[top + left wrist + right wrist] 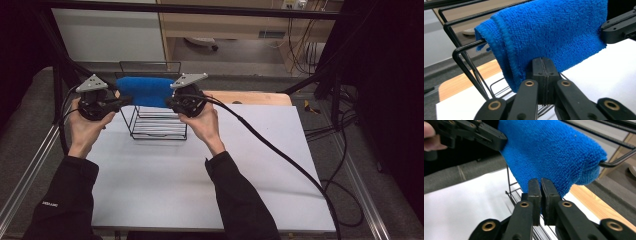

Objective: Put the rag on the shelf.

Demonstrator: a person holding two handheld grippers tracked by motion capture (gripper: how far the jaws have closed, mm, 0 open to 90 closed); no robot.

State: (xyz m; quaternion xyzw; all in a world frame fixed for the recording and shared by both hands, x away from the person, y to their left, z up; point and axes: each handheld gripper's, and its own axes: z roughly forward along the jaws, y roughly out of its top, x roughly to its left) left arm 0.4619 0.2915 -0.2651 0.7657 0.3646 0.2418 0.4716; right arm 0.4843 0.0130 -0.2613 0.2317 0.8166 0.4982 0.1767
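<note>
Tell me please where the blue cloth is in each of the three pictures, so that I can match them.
High view: the blue cloth hangs over the top of the black wire rack, upper middle, between both grippers.
Left gripper view: it covers the upper centre, draped over a rack bar.
Right gripper view: it covers the upper centre and right, above the closed jaws.
Shared landmark: the black wire rack under the cloth.

Wire rack [150, 120] blocks the middle; white table [200, 185] in front lies open.

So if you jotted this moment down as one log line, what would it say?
left gripper: shut on blue cloth | right gripper: shut on blue cloth | cloth: draped over black wire rack | rack: on white table
</note>
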